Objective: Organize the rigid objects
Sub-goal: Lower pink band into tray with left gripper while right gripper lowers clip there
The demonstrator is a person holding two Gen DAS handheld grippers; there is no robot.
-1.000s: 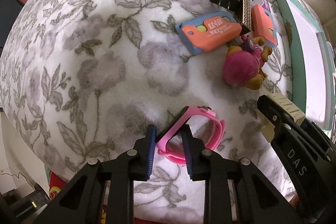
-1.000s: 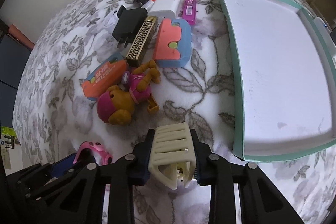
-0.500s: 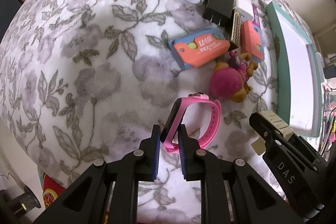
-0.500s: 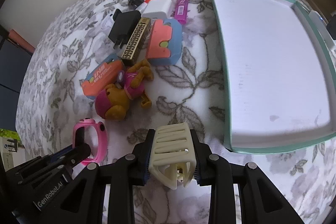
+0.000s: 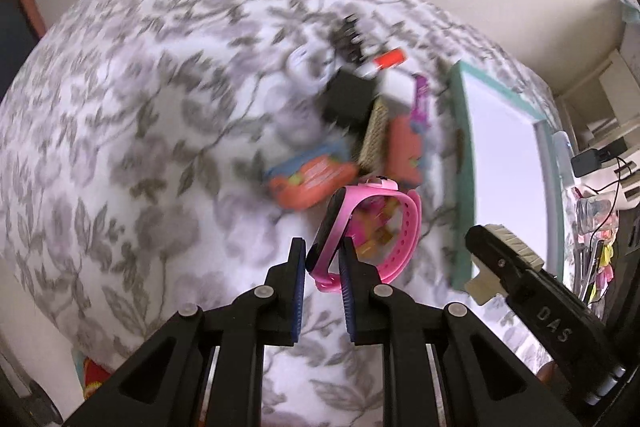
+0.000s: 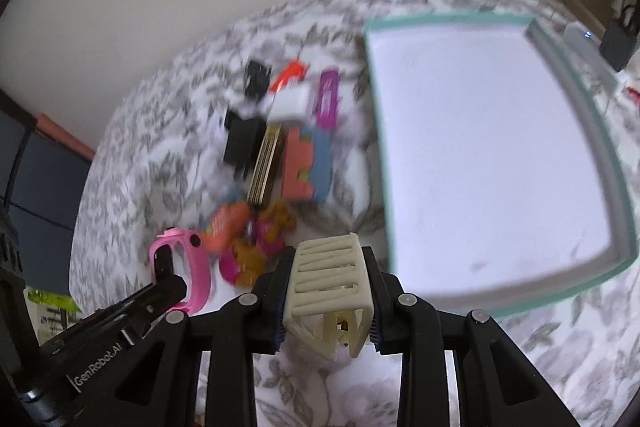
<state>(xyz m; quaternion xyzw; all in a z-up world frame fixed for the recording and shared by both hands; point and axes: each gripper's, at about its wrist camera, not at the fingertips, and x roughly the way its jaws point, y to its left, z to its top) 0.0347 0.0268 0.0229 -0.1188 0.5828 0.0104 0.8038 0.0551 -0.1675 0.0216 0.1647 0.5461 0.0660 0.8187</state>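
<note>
My left gripper [image 5: 323, 261] is shut on a pink child's watch [image 5: 402, 227] and holds it lifted above the floral blanket; it also shows in the right wrist view [image 6: 196, 263]. My right gripper [image 6: 326, 291] is shut on a cream slatted plastic piece [image 6: 326, 279], held above the blanket left of the teal-rimmed white tray [image 6: 616, 163]. That gripper shows at the lower right of the left wrist view [image 5: 500, 267]. The tray [image 5: 460, 131] lies to the right.
A blurred pile lies left of the tray: orange-and-blue cases [image 6: 306, 163], a gold-patterned box [image 6: 266, 163], a black plug [image 6: 242, 143], a white charger [image 6: 290, 105], a purple stick [image 6: 328, 99], a plush toy [image 6: 256, 251]. A wall runs behind the bed.
The left gripper has closed on the pink watch and lifted it off the blanket. Both grippers have risen and tilted up with their objects; the view is motion-blurred.
</note>
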